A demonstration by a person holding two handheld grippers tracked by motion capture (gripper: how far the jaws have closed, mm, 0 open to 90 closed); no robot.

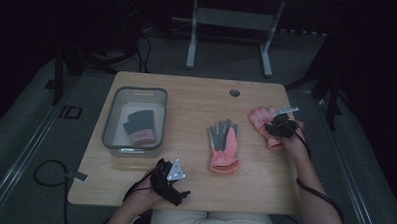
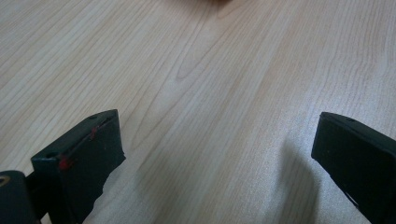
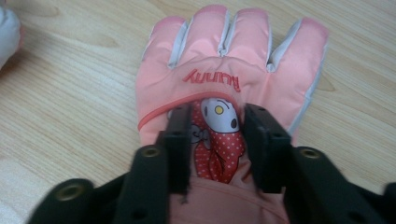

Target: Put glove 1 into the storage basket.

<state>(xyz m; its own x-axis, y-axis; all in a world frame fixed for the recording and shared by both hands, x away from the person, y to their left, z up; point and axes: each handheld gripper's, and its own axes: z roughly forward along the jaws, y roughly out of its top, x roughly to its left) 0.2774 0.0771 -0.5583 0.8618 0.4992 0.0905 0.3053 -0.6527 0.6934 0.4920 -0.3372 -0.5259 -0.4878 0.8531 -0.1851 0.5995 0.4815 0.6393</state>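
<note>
1. I am pressing the right gripper (image 3: 217,140) down onto the padded pink glove with grey finger seams and a spotted cartoon patch (image 3: 229,84), which is lying flat on the pale wooden table (image 1: 187,104) near its right edge.
2. Its jaws are standing either side of the patch, partly drawn together, with a fold of fabric between them. I cannot quite tell whether the pads are biting yet, so I am treating it as not yet gripped.
3. The left gripper (image 2: 215,154) is idling near my edge of the table, jaws wide apart over bare wood with nothing between them.
4. Well to the left of the right gripper, a second pink glove with a grey palm (image 1: 224,145) is lying; beyond that a clear plastic bin (image 1: 135,92) is holding a dark grey glove with a pink cuff (image 1: 139,126).
5. What is worrying me: the jaws are pinching only the slick outer shell, so the glove may be slipping free on lifting.
6. A shallow bite could also leave the glove dangling and snagging the bin's rim.
</note>
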